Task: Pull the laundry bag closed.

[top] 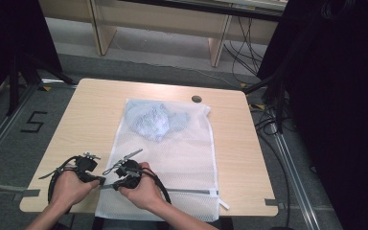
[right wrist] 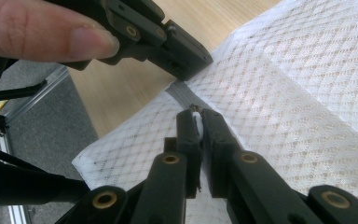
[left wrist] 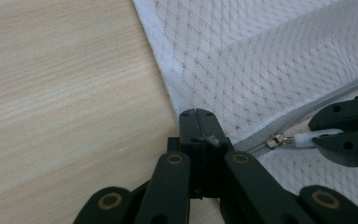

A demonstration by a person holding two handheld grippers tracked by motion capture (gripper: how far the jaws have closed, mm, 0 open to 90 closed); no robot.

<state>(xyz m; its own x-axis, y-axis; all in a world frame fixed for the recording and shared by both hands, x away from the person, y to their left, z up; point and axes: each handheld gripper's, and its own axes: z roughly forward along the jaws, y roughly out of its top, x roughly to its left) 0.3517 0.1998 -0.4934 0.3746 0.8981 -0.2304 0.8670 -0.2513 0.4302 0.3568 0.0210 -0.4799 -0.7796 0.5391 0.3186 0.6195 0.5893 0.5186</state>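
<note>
White mesh laundry bag (top: 172, 153) lies flat on the wooden table (top: 91, 115), reaching from the table's middle to its near edge, with a pale blue crumpled garment (top: 155, 120) inside its far end. A grey zipper (top: 191, 191) runs across the bag close to the near edge, and a small white tab (top: 224, 205) sticks out at the bag's near right corner.

Both hands come in from the bottom of the high view and meet at the bag's near left corner. The left hand-held gripper (left wrist: 196, 122) has its jaws pressed together on the bag's left edge, right at the end of the zipper, pinching the mesh seam. Just beside it, the right hand-held gripper (right wrist: 196, 122) pinches the white zipper pull (left wrist: 314, 138) between its jaws; in the left gripper view the metal slider (left wrist: 276, 140) sits on the zipper tape next to that pull. The two grippers are very near each other but apart. A fingertip (right wrist: 46, 32) of the left hand rests on top of the left hand-held gripper in the right gripper view.

A small dark round hole (top: 196, 98) sits in the table just beyond the bag's far right corner
</note>
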